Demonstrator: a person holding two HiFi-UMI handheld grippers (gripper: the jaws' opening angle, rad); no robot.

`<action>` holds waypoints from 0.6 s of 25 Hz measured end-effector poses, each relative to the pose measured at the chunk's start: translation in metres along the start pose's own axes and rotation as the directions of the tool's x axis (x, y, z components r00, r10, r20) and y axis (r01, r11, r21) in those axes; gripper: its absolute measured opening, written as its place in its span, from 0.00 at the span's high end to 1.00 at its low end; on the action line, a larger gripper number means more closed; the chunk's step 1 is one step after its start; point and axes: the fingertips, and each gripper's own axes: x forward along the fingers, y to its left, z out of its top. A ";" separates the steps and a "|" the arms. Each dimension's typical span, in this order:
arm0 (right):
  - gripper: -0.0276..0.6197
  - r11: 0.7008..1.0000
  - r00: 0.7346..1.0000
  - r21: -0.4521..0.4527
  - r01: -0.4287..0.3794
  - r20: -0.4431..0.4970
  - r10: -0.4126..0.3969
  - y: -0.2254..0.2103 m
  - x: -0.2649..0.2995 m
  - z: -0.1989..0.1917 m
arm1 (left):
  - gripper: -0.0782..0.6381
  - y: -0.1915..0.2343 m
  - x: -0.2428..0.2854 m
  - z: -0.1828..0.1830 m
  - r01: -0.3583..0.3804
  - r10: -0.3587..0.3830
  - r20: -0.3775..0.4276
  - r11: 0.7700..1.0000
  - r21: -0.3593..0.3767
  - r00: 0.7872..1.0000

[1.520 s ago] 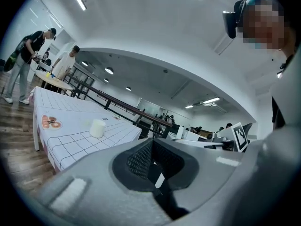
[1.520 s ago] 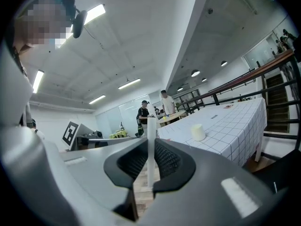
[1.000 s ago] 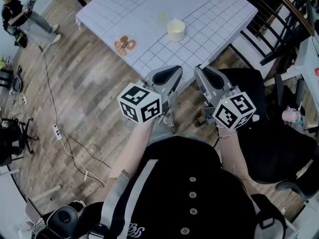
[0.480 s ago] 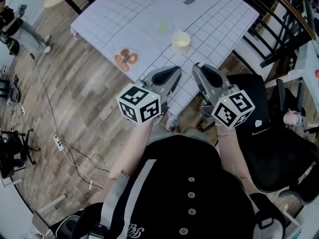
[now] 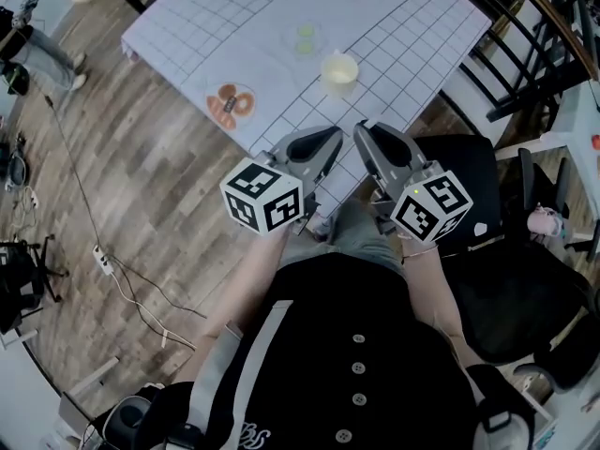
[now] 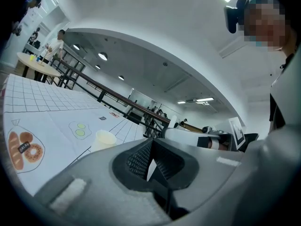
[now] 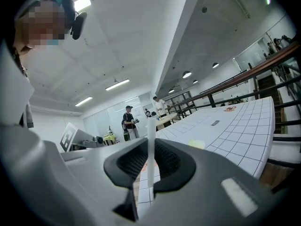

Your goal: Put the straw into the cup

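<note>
Seen from above, a person in a black buttoned shirt (image 5: 356,364) holds two grey claws side by side, tips pointing at a table (image 5: 234,17) covered in a white grid cloth. The left claw (image 5: 323,142) and right claw (image 5: 367,137) sit close together over the table's near corner, each with a black-and-white cube at its rear. A pale cup (image 5: 339,69) stands on the table beyond the tips, roughly between their lines. A bread print (image 5: 230,106) lies ahead and left of the left claw. A black chair (image 5: 487,279) stands right of the right claw; a wood floor (image 5: 141,186) spreads left of the left claw
</note>
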 end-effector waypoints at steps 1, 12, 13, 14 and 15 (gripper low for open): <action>0.89 1.000 1.000 0.000 -0.003 -0.006 0.003 -0.002 0.001 0.000 | 0.89 0.002 0.002 0.001 -0.006 0.006 0.001 1.000 -0.003 1.000; 0.89 0.998 0.997 -0.006 -0.056 -0.061 0.056 -0.040 0.030 0.015 | 0.89 0.035 0.034 0.023 -0.079 0.081 0.049 0.996 -0.039 0.996; 0.90 0.998 0.996 -0.007 -0.055 -0.064 0.054 -0.045 0.033 0.017 | 0.89 0.036 0.037 0.024 -0.078 0.081 0.050 0.996 -0.043 0.995; 0.89 0.999 0.996 -0.007 -0.052 -0.067 0.052 -0.049 0.035 0.017 | 0.89 0.038 0.039 0.023 -0.078 0.081 0.048 0.996 -0.047 0.996; 0.89 0.999 0.996 -0.007 -0.050 -0.071 0.049 -0.052 0.037 0.018 | 0.89 0.039 0.041 0.022 -0.081 0.083 0.041 0.996 -0.046 0.996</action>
